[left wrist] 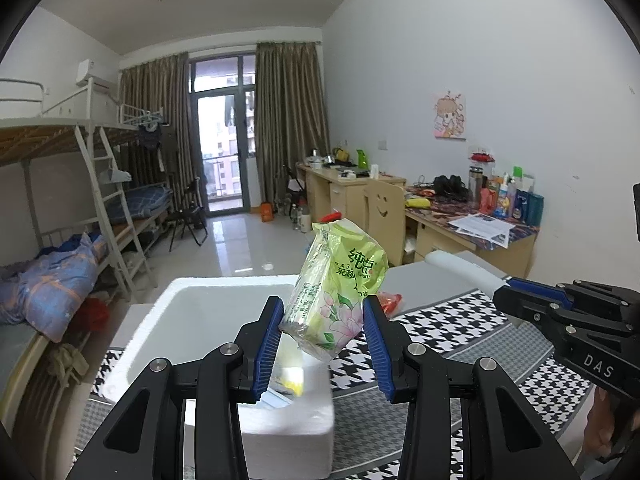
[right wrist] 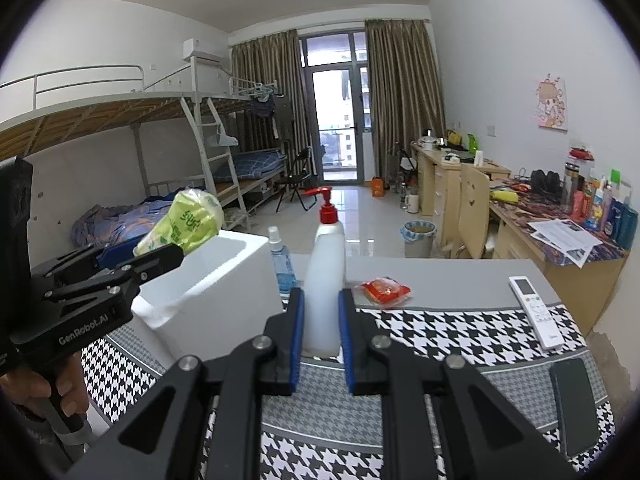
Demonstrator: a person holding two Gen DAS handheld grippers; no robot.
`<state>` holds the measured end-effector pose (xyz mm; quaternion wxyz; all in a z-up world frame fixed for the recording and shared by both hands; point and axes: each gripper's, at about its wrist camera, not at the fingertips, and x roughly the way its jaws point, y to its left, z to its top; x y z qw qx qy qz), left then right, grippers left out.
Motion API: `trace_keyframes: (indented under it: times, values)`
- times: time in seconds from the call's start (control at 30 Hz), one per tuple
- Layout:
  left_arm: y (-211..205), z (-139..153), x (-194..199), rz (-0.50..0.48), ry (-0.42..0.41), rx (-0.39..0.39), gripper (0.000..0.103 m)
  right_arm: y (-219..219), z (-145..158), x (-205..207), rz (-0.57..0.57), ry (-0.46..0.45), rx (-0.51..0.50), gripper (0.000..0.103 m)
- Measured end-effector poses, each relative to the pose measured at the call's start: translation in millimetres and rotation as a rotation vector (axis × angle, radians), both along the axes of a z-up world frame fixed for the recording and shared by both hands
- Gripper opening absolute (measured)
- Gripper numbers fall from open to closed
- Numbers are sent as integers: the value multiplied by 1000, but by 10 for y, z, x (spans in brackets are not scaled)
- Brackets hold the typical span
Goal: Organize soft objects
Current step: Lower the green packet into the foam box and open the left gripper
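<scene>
A green tissue pack [left wrist: 340,280] hangs tilted over the open white foam box [left wrist: 192,292], and my left gripper [left wrist: 323,308] is shut on its lower end. From the right wrist view the same pack [right wrist: 184,224] sticks up from the left gripper [right wrist: 160,254] above the box [right wrist: 224,276]. My right gripper [right wrist: 322,300] is shut on a white pump bottle [right wrist: 325,264] with a red pump head. In the left wrist view the right gripper [left wrist: 506,298] comes in from the right edge. A red soft packet [right wrist: 386,290] lies on the table beyond the bottle.
A houndstooth cloth [right wrist: 440,332] covers the table. A blue spray bottle [right wrist: 282,264] stands beside the box. A white remote [right wrist: 534,310] and a dark phone [right wrist: 574,404] lie at the right. Something clear and yellow [left wrist: 292,372] lies inside the box. Bunk beds and desks line the room.
</scene>
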<state>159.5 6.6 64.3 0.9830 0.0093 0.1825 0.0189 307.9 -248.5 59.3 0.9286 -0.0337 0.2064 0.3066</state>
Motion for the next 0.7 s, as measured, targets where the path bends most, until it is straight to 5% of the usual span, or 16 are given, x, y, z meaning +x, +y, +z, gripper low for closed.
trace_keyframes:
  times: [0.7]
  values:
    - [343,20,12,128,-4,0,43,355,81,-53,103,-6,12,20]
